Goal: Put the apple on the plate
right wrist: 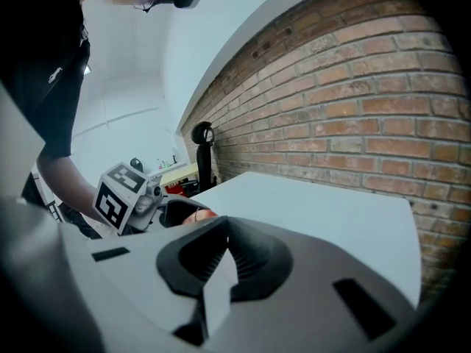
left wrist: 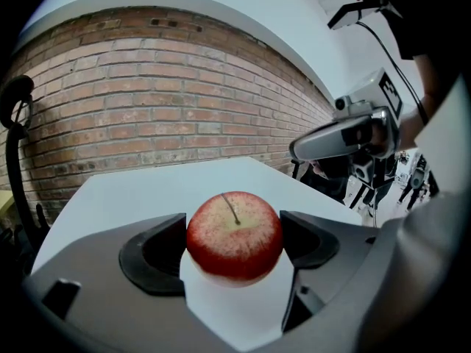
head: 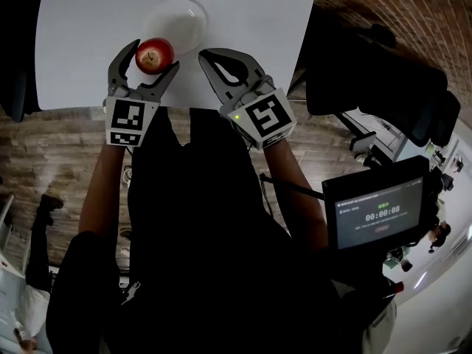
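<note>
A red apple (head: 154,55) (left wrist: 234,235) with a yellow-speckled top sits upright between the dark pads of my left gripper (head: 154,57) (left wrist: 234,239), which is shut on it over the white table (head: 81,35). The pale round plate (head: 177,17) lies just beyond the apple, a little to its right. I cannot see the plate in either gripper view. My right gripper (head: 203,55) (right wrist: 224,234) is beside the apple on the right, shut with nothing in it. From the right gripper view a sliver of the apple (right wrist: 199,214) shows behind the left gripper's marker cube (right wrist: 118,197).
The table's near edge (head: 184,108) runs just under both grippers. A black office chair (head: 383,80) stands off the table's right side, and a small screen (head: 380,212) shows a timer at lower right. A brick wall (left wrist: 147,101) rises behind the table.
</note>
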Action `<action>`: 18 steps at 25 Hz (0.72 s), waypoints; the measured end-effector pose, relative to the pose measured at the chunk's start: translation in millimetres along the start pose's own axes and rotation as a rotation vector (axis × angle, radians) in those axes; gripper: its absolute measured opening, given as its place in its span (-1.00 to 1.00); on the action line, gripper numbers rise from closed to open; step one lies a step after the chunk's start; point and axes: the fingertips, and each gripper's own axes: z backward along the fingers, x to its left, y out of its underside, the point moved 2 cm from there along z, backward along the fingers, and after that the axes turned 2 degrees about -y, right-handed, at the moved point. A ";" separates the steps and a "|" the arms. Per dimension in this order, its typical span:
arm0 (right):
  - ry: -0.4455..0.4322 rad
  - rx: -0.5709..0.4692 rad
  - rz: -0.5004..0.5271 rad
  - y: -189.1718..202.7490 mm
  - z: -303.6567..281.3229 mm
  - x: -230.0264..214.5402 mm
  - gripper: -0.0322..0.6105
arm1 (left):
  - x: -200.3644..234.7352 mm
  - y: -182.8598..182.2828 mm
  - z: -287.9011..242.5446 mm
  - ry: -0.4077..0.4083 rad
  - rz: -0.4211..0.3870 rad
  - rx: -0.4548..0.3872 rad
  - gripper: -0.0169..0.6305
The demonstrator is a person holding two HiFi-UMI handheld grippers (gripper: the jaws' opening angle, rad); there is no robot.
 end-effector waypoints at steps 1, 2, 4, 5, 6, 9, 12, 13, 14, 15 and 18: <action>0.000 0.002 -0.004 2.8 -2.2 -2.5 -0.89 | 0.9 2.0 -5.1 0.002 -0.002 0.003 0.29; 0.002 0.005 -0.009 6.4 -4.9 -6.0 -0.89 | 1.9 4.8 -11.5 0.005 -0.006 0.006 0.29; 0.006 0.010 -0.019 13.9 -10.0 -13.4 -0.89 | 2.6 11.0 -25.6 0.013 -0.015 0.013 0.29; 0.007 0.013 -0.023 17.0 -11.1 -16.2 -0.89 | 2.1 13.3 -31.6 0.018 -0.019 0.015 0.29; 0.009 0.016 -0.025 19.4 -11.7 -18.1 -0.89 | 1.5 14.7 -36.5 0.024 -0.022 0.014 0.29; 0.015 0.017 -0.029 20.7 -12.9 -17.9 -0.89 | 4.0 14.8 -42.6 0.028 -0.026 0.005 0.29; 0.027 0.018 -0.040 19.2 -12.7 -16.9 -0.89 | 9.0 13.4 -46.0 0.019 -0.042 0.008 0.29; 0.030 0.019 -0.043 20.1 -11.7 -19.0 -0.89 | 9.2 12.9 -49.6 0.017 -0.049 0.010 0.29; 0.033 0.021 -0.045 21.8 -10.7 -21.6 -0.89 | 8.6 12.6 -54.1 0.016 -0.057 0.013 0.29; 0.035 0.023 -0.048 23.8 -9.8 -23.9 -0.89 | 7.8 12.5 -58.6 0.016 -0.065 0.015 0.29; 0.043 0.026 -0.053 25.8 -8.6 -27.5 -0.89 | 5.8 12.2 -70.0 0.025 -0.088 0.019 0.29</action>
